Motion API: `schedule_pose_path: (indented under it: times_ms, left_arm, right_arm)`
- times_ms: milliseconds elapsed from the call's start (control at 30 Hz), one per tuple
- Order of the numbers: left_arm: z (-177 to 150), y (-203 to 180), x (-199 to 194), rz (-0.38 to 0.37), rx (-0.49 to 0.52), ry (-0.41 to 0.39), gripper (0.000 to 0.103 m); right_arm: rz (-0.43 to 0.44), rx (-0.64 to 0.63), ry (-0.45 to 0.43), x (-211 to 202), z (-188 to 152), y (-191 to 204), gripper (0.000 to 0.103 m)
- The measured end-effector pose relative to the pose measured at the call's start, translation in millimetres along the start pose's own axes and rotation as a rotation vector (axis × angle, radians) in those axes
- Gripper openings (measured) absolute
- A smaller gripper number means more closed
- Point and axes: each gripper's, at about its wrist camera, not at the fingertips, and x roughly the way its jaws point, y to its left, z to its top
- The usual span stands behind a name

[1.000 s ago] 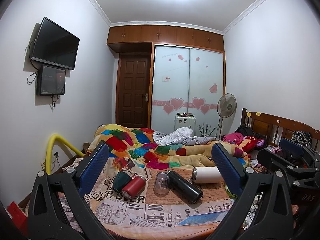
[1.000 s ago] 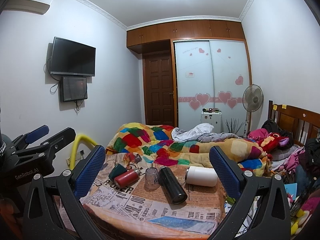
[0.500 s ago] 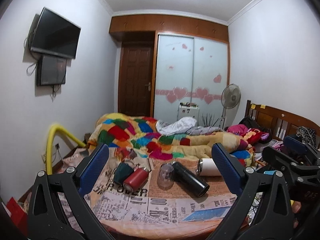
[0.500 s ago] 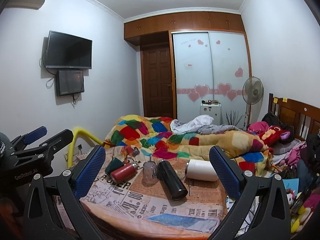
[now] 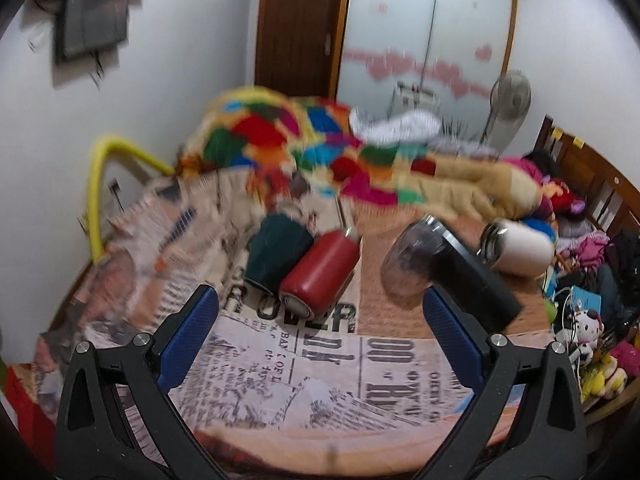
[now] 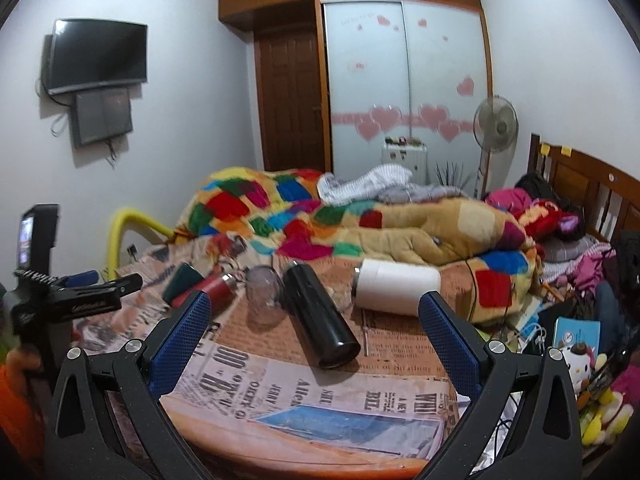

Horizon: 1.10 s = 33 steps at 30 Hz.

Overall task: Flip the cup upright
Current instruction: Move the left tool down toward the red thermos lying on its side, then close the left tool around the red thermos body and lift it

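Several cups lie on their sides on a newspaper-covered table [image 5: 304, 364]: a dark green cup [image 5: 276, 254], a red flask [image 5: 322, 270], a clear cup [image 5: 410, 264], a black flask [image 5: 472, 280] and a white flask [image 5: 520, 246]. My left gripper [image 5: 318, 336] is open and empty, just short of the red flask. My right gripper [image 6: 314, 344] is open and empty, in front of the black flask [image 6: 318, 314]. The right wrist view also shows the clear cup [image 6: 262, 294], the red flask [image 6: 210, 288], the green cup [image 6: 184, 280] and the white flask [image 6: 396, 286].
A bed with a patchwork quilt [image 6: 304, 216] lies behind the table. A wooden headboard [image 6: 580, 184] and piled clothes and toys [image 6: 592, 360] are at the right. A yellow tube [image 5: 104, 184] stands at the left wall. The left gripper's body [image 6: 76, 296] shows at the left.
My left gripper has tilted down and moved closer to the cups; its view is blurred. My right gripper has also moved closer to the table.
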Motion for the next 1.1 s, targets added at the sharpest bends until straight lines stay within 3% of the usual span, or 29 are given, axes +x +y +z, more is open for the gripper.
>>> schedule_pose_path:
  times_ms: [200,333,567,900,1033,1100]
  left_arm:
    - [12,4,79,-0.033,0.049,0.136,0.077]
    - [16,-5,111,-0.077,0.121,0.201,0.074]
    - [19,-10,150,-0.065,0.186,0.307,0.072]
    - [15,-20,187,-0.103,0.214,0.442,0.072]
    - [13,-27,199,-0.095,0.21,0.447,0.072]
    - [14,-27,203,-0.075,0.198,0.431,0.067]
  right_arm:
    - [-0.029,0.005,0.08,35,-4,-5,0.103]
    - [-0.034,0.012,0.121,56,-7,-8,0.103]
    - [-0.027,0.019,0.152,74,-12,-7,0.103]
    - [-0.002,0.022,0.174,92,-16,-3,0.103]
    - [0.001,0.019,0.179,92,-18,-2,0.103]
    - [0.0,0.014,0.181,92,-19,-1,0.103]
